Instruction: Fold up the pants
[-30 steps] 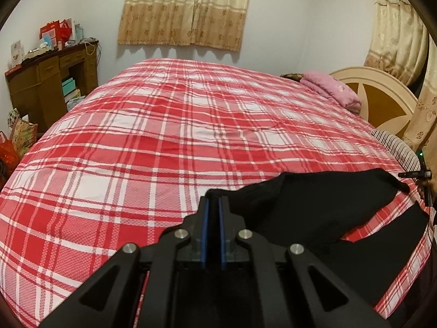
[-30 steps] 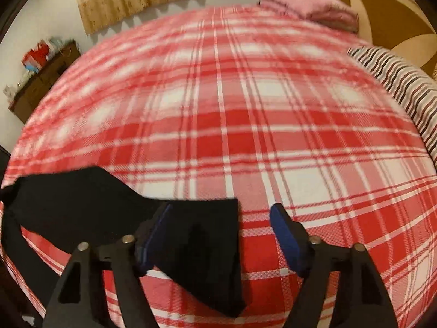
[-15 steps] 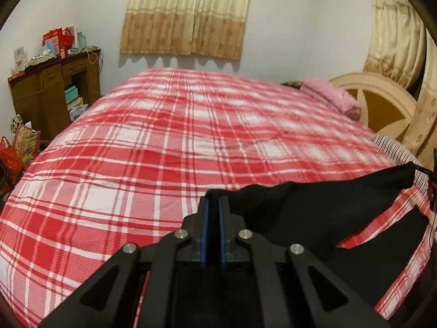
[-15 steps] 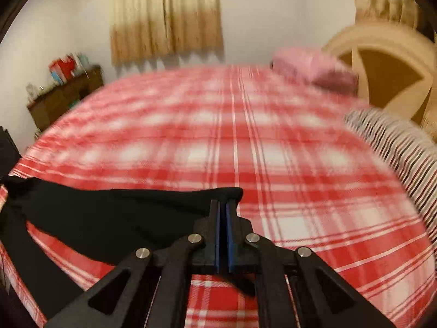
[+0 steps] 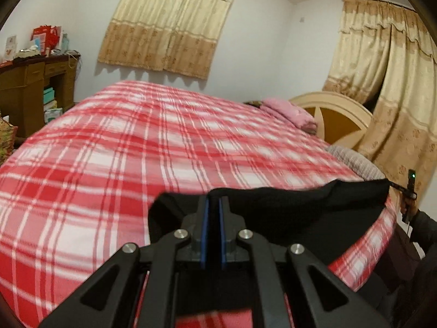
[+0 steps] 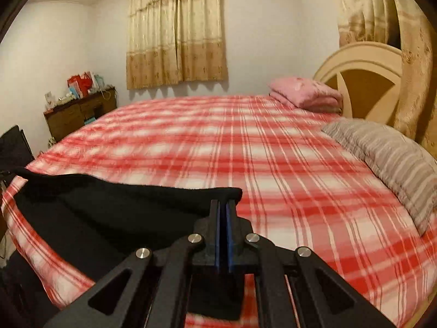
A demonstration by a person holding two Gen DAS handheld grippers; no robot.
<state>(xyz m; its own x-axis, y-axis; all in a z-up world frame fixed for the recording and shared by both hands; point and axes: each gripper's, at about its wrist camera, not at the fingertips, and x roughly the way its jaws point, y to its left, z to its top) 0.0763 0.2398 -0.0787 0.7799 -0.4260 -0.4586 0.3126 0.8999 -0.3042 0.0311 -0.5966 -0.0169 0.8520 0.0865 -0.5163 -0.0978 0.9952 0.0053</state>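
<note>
Black pants (image 5: pixel 300 213) hang stretched between my two grippers above the near edge of the red plaid bed (image 5: pixel 164 142). My left gripper (image 5: pixel 213 201) is shut on one corner of the pants. My right gripper (image 6: pixel 223 203) is shut on the other corner of the pants (image 6: pixel 114 207), which run off to its left. The fabric sags below the held edge and its lower part drapes over the bed's edge. The right gripper also shows at the far right of the left wrist view (image 5: pixel 409 191).
A folded pink blanket (image 6: pixel 306 93) and a grey striped pillow (image 6: pixel 387 153) lie by the cream headboard (image 6: pixel 363 71). A wooden desk (image 5: pixel 30 87) with clutter stands beyond the bed's far left. Curtains (image 5: pixel 396 95) hang by the headboard.
My right gripper has shut on the pants corner. Both grippers have risen, lifting the pants edge off the bed and pulling it taut between them.
</note>
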